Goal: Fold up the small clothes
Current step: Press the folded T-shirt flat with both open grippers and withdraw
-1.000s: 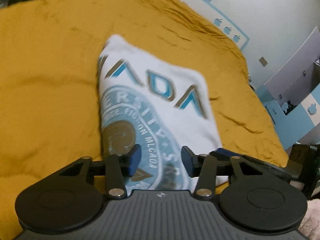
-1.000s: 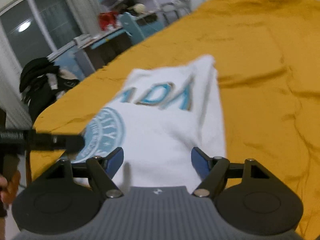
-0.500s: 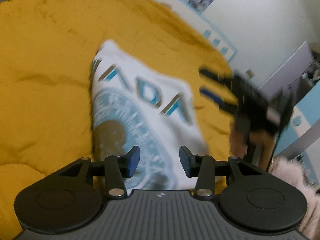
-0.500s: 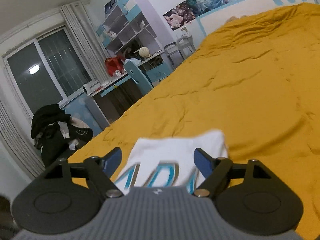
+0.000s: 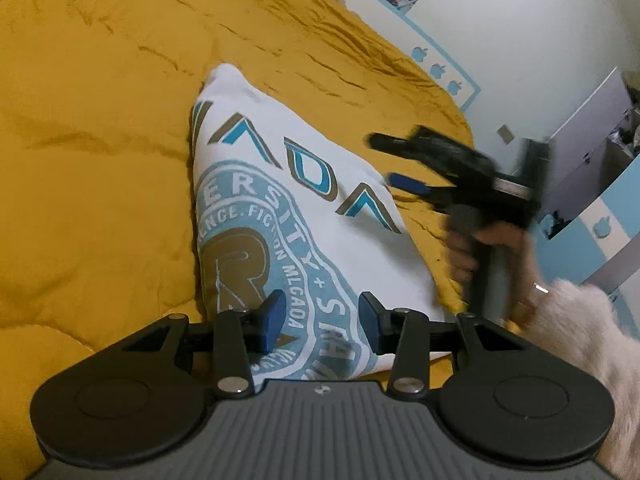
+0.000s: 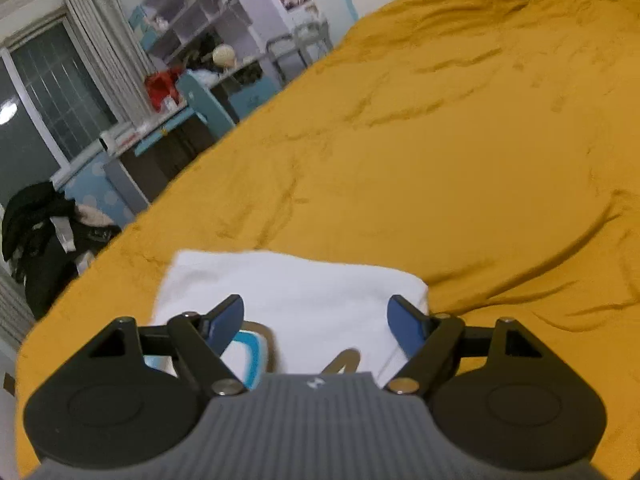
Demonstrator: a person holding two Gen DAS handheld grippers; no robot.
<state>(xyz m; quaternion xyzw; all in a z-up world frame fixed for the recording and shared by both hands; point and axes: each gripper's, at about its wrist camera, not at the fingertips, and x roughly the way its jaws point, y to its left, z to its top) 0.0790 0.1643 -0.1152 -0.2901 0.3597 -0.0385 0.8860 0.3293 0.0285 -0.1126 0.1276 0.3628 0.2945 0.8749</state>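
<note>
A folded white T-shirt (image 5: 280,208) with blue and gold print lies on the mustard-yellow bedspread (image 5: 100,140). My left gripper (image 5: 322,320) is open and empty, hovering over the shirt's near end. My right gripper (image 6: 316,320) is open and empty above the shirt's far end (image 6: 296,284). The right gripper also shows in the left wrist view (image 5: 384,164), blurred, raised over the shirt's right side in a hand.
The bedspread (image 6: 460,152) stretches far beyond the shirt. A desk with a blue chair (image 6: 204,100), shelves and a pile of dark clothes (image 6: 44,224) stand past the bed's left edge. A wall and a blue cabinet (image 5: 592,216) lie to the right.
The right gripper lifted off the shirt's near end and swung to its far end. The left gripper stayed over the near end, jaws open. The shirt has not moved.
</note>
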